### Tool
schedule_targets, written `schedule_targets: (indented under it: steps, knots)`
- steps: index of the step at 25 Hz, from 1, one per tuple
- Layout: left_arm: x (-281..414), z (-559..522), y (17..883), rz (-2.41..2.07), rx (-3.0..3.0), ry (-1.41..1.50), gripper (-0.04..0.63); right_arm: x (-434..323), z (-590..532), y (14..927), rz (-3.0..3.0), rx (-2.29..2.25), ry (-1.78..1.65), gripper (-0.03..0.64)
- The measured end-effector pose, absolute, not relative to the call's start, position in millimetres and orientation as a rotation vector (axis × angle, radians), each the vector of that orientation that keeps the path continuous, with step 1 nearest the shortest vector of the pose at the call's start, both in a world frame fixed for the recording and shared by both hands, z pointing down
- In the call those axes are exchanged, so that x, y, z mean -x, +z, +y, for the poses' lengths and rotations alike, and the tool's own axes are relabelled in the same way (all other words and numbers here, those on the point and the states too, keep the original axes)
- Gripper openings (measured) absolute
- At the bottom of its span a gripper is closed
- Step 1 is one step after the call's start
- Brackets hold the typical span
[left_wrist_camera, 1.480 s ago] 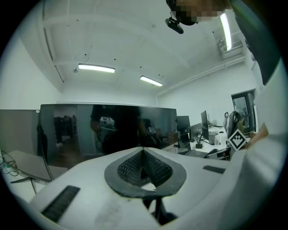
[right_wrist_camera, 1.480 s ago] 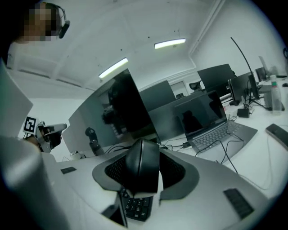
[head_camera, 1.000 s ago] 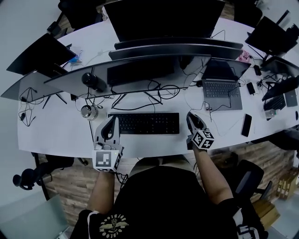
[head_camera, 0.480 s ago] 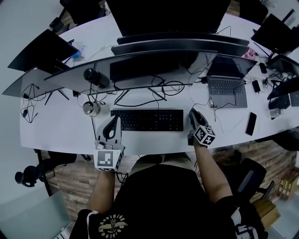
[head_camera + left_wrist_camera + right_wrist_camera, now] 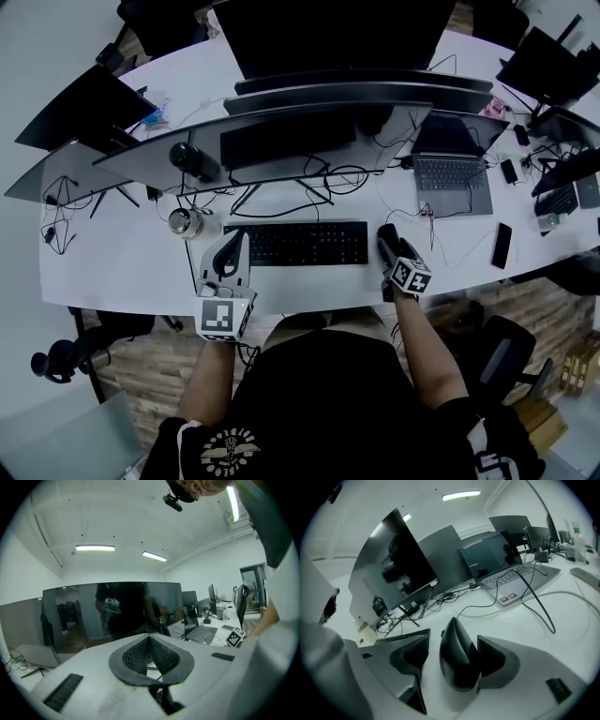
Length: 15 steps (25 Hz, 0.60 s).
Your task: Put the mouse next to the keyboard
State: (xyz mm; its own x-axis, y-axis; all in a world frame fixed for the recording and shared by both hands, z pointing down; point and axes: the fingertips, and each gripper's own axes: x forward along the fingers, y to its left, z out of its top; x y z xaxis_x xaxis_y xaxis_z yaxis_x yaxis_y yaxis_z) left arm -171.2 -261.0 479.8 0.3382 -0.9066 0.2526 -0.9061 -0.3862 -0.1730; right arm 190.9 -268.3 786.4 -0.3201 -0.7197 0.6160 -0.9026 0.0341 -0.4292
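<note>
The right tongs [image 5: 386, 236] have just been opening and now stand spread around the mouse [image 5: 457, 656], which sits between the jaws on the white table [image 5: 122, 267], just off the right end of the keyboard [image 5: 295, 244]. One pad is clear of the mouse; the other lies close against it. The left tongs [image 5: 225, 255], pressed together and empty, hover at the keyboard's left end.

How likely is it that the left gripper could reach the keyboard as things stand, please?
Probably yes: the left gripper sits at the left end of the keyboard, nothing visible between them.
</note>
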Motion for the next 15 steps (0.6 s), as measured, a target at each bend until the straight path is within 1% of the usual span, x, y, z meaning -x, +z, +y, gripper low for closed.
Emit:
schedule_targets:
  steps: [7,10,15]
  knots:
    - [174.8,-259.5,475.2,1.733,2.566,-0.418,0.002,-203.5,-256.1,785.2,-2.001,-1.592,0.972,0.325]
    - [176.7,-258.7,469.5,1.745,2.583,-0.42,0.002,-201.8,-258.1,764.6,-2.033,-1.573,0.863,0.325]
    - [179.6,-260.2,464.1,1.744,2.572,-0.315,0.002,-184.4,-265.9,710.6,-2.153,-1.537,0.647,0.324]
